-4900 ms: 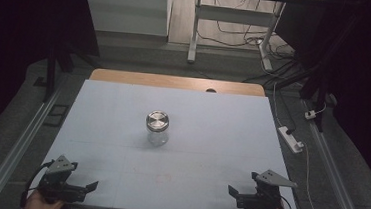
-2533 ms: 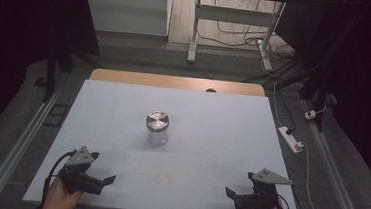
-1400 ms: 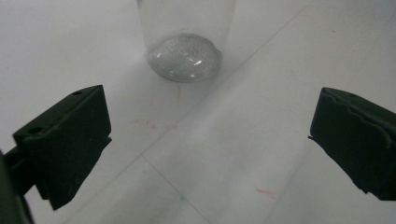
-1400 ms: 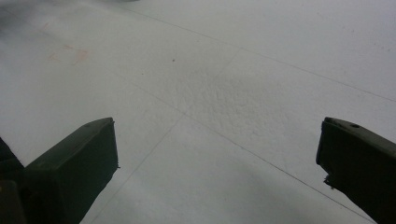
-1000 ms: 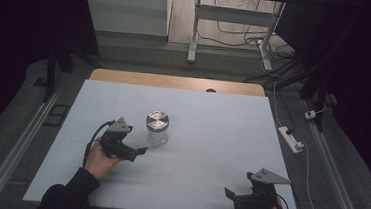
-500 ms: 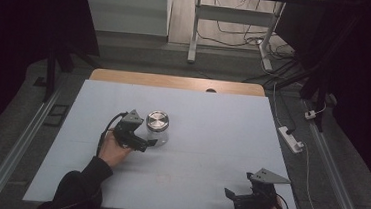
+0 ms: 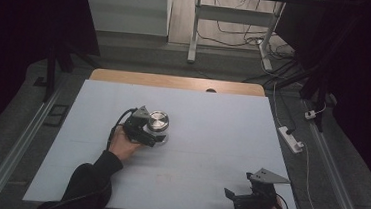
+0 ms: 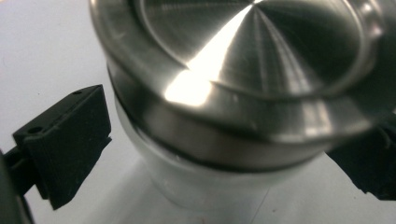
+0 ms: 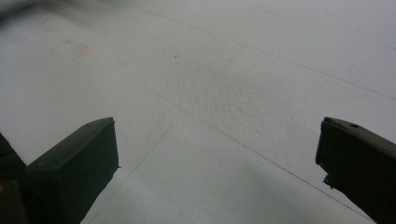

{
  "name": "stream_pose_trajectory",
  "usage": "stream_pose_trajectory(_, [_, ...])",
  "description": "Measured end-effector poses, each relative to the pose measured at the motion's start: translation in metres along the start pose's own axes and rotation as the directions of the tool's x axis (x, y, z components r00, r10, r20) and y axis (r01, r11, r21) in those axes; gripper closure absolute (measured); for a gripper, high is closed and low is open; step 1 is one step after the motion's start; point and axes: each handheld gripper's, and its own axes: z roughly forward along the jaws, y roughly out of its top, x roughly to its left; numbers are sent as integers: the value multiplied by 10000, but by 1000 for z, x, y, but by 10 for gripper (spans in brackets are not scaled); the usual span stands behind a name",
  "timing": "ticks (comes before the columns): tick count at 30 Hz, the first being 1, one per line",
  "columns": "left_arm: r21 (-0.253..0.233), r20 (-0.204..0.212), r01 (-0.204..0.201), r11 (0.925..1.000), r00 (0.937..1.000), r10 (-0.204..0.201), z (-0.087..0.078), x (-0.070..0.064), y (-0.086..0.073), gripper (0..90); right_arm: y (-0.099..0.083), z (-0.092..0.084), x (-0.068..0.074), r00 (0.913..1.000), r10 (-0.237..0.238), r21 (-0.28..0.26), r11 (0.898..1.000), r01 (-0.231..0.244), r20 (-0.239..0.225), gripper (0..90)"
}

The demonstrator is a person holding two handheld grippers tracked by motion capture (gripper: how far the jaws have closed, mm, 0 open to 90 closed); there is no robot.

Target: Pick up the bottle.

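Note:
A glass jar with a shiny metal lid (image 7: 158, 120) stands upright left of centre on the white table top (image 7: 222, 117). My left gripper (image 7: 156, 133) has come in from the jar's left, held by a hand in a dark sleeve. In the left gripper view the jar (image 8: 243, 60) sits between the two black jaws of my left gripper (image 8: 229, 140); a gap shows between the left jaw and the glass, and the lid partly hides the right jaw. My right gripper (image 7: 231, 199) rests near the front right edge, and its own view shows that gripper (image 9: 219, 149) open over bare table (image 9: 210, 70).
A wooden strip (image 7: 175, 81) runs along the table's far edge. On the floor to the right lies a white power strip (image 7: 291, 139), with cables and a desk frame (image 7: 195, 25) beyond the table. Metal rails (image 7: 14, 151) flank both sides.
My left gripper has travelled from the front left edge up to the jar and now has its jaws around it. The right gripper has stayed in place.

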Motion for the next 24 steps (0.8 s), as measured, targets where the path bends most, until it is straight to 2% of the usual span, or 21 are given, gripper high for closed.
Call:
stream_pose_trajectory(3, [78, -184, -166, 9998, 9997, 167, 1, -1, 1, 8, 0, 0, 0, 10000, -16, 3, 10000, 16, -4, 0])
stream_pose_trajectory(6, [18, -176, -212, 9998, 9996, 213, 0, -2, 2, 55, 0, 0, 0, 10000, -29, 7, 10000, 29, -12, 0])
stream_pose_trajectory(7, [35, -198, -242, 9997, 9995, 243, 0, -2, 2, 119, 0, 0, 0, 10000, -27, 14, 10000, 27, -14, 0])
stream_pose_trajectory(9, [13, -168, -345, 9994, 9993, 345, -1, -4, 3, 150, 0, 0, 0, 10000, -28, 14, 10000, 28, -17, 0])
stream_pose_trajectory(19, [60, -528, -210, 9998, 9984, 213, -2, -9, 3, 157, 0, 0, 0, 10000, -32, 6, 10000, 32, -27, 0])
stream_pose_trajectory(24, [107, -572, -162, 9998, 9982, 168, -3, -11, 4, 158, 0, 0, 0, 10000, -37, -12, 10000, 37, -21, 0])
